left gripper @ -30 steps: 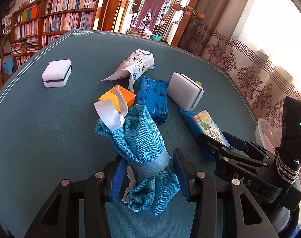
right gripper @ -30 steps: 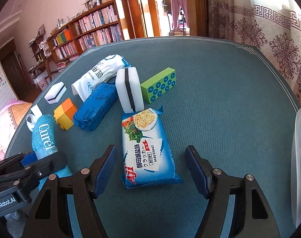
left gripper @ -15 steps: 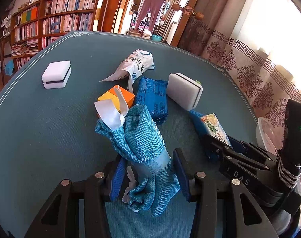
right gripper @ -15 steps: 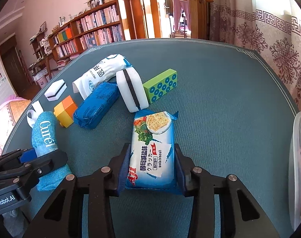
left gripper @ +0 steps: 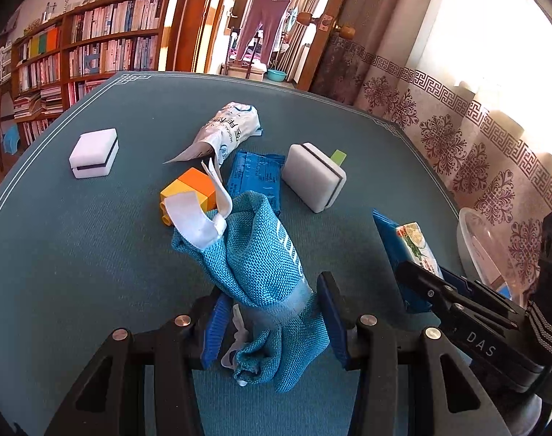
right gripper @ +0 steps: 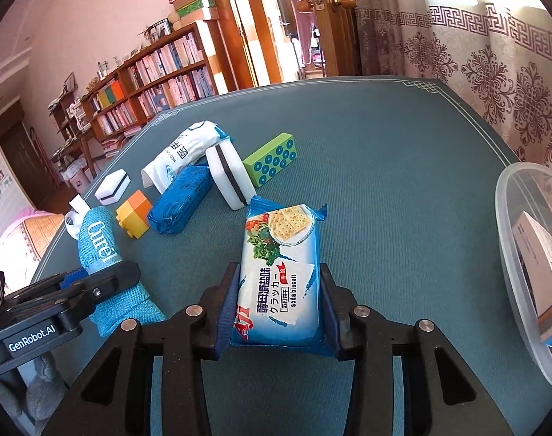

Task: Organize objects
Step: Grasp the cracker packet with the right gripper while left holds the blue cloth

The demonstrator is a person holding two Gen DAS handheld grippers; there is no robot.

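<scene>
My left gripper (left gripper: 272,312) is shut on a teal knit pouch (left gripper: 261,265) with white ribbon, low over the green table. The pouch also shows in the right wrist view (right gripper: 105,258). My right gripper (right gripper: 279,305) is shut on a blue soda biscuit pack (right gripper: 279,265) and holds it tilted up off the table; the pack shows in the left wrist view (left gripper: 407,250). A clear plastic bin (right gripper: 512,254) with a box inside stands at the right.
On the table (right gripper: 385,189) lie an orange-yellow block (right gripper: 134,214), a blue packet (right gripper: 181,200), two white sponges (right gripper: 228,174) (right gripper: 112,187), a green dotted block (right gripper: 272,163) and a white bag (right gripper: 185,152). A bookshelf and a door stand behind.
My right gripper closed on the biscuit pack and lifted it off the table, toward the right. My left gripper kept its hold on the teal pouch.
</scene>
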